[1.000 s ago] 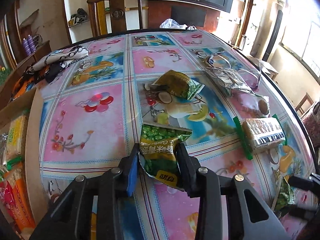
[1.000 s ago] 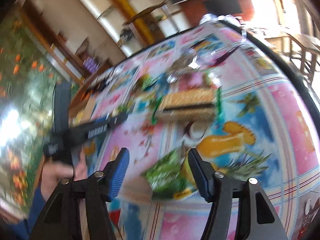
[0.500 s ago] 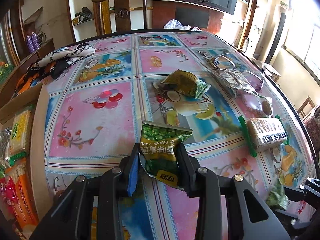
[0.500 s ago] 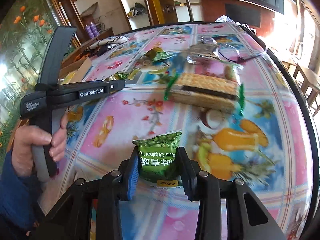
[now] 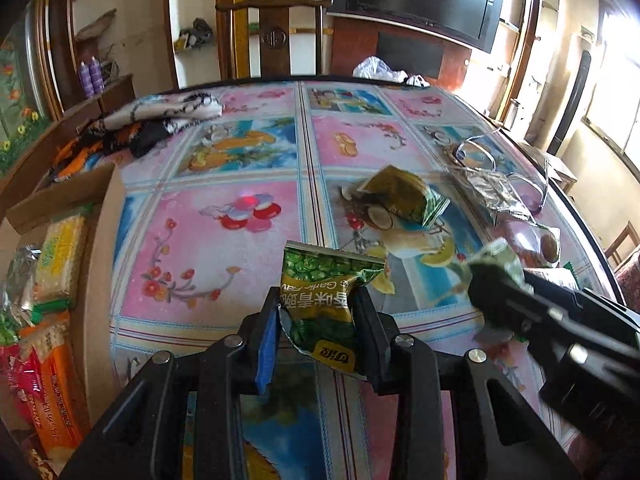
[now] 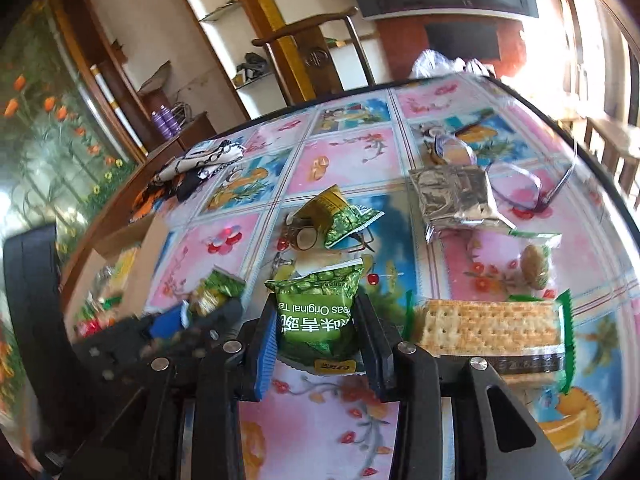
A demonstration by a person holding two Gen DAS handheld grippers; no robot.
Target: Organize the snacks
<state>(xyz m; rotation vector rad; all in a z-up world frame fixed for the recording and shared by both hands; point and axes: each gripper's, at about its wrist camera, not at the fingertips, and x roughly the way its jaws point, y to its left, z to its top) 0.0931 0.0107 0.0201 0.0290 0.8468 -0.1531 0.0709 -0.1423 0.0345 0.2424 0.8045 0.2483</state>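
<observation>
My left gripper is shut on a green garlic pea packet, held just over the flowered tablecloth. My right gripper is shut on a second green pea packet. It shows blurred at the right of the left wrist view as the right gripper. The left gripper with its packet appears at the left of the right wrist view. A third pea packet lies further back. A cracker pack, a clear cookie bag and a silver pouch lie to the right.
A cardboard box with several snack packs stands off the table's left edge. Folded cloth lies at the far left, eyeglasses by the silver pouch. A wooden chair stands behind the round table's dark rim.
The right gripper closed on its pea packet and carried it leftward toward the left gripper. The left gripper kept its packet and barely moved.
</observation>
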